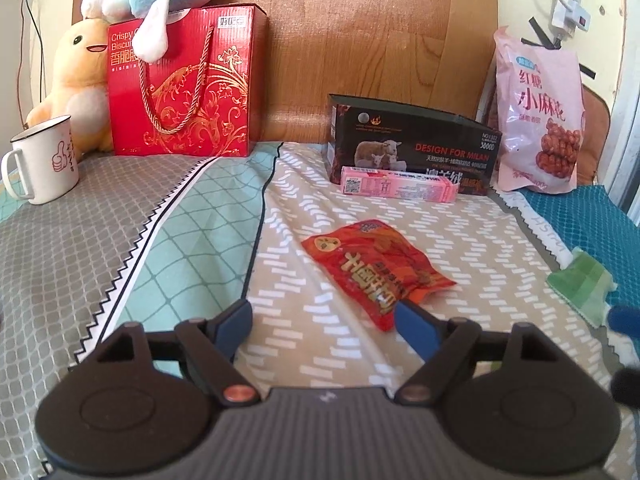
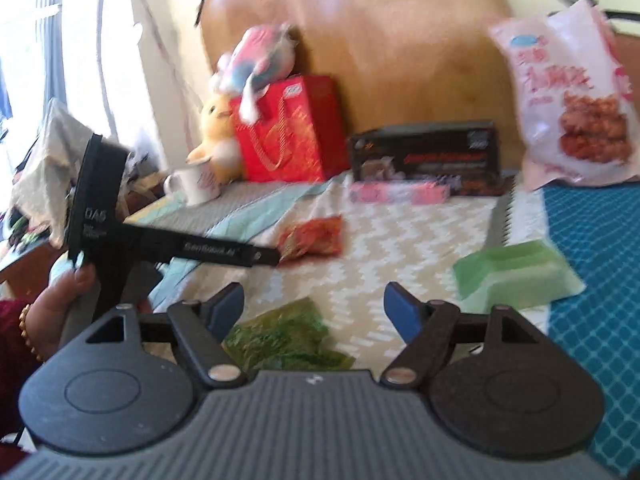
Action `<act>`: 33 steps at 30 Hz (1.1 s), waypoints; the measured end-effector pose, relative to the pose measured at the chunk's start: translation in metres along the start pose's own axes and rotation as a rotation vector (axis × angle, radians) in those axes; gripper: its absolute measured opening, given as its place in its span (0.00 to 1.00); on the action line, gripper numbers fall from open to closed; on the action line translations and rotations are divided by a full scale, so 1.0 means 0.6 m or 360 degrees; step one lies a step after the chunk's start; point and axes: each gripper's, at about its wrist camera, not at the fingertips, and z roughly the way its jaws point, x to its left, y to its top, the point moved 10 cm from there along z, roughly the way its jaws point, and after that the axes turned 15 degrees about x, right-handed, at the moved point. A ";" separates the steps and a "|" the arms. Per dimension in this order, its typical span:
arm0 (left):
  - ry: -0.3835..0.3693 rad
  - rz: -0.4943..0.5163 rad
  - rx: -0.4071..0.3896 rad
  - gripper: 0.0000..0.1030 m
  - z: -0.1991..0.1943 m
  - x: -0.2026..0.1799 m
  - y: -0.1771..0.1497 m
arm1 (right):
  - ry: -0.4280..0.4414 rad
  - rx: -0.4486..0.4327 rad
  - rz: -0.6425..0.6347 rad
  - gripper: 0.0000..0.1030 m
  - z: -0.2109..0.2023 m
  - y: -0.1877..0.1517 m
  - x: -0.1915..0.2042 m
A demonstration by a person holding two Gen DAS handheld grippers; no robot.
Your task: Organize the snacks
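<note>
My left gripper (image 1: 324, 322) gapes empty, a crinkled red packet (image 1: 376, 270) just beyond its right finger at centre frame.

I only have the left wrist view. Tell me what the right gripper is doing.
Observer: The right gripper is open, with nothing between its pads.
Operator: Report any snack I can't see.
Observer: A dark green packet lies on the bedsheet, just under that gripper's fingers.
Operator: Describe my left gripper from the side.
Observer: The left gripper has its tip at the near corner of the red packet; I cannot tell if they touch.
</note>
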 end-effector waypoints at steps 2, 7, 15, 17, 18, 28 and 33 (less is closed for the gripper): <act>-0.0024 -0.0006 -0.0025 0.78 -0.005 0.000 0.001 | -0.0045 -0.0080 0.0038 0.80 -0.014 -0.001 -0.007; -0.0075 0.0021 -0.0109 0.80 -0.020 -0.006 0.003 | -0.0106 -0.0328 0.0223 1.00 -0.056 -0.004 -0.028; -0.0152 0.0100 -0.0208 0.84 -0.039 -0.023 0.004 | -0.0173 -0.0245 0.0538 1.00 -0.048 -0.008 -0.097; -0.0198 0.0117 -0.0222 0.84 -0.043 -0.028 0.003 | -0.0198 -0.0182 0.0555 1.00 -0.047 -0.010 -0.108; -0.0220 0.0126 -0.0229 0.85 -0.043 -0.030 0.003 | -0.0192 -0.0137 0.0571 1.00 -0.046 -0.012 -0.113; -0.0416 0.0177 -0.0214 0.74 -0.050 -0.049 -0.002 | -0.0018 0.0114 0.0672 0.46 -0.064 -0.039 -0.128; -0.0653 0.0173 -0.0012 0.66 -0.038 -0.057 -0.014 | 0.0183 0.0232 0.0682 0.24 -0.049 -0.053 -0.097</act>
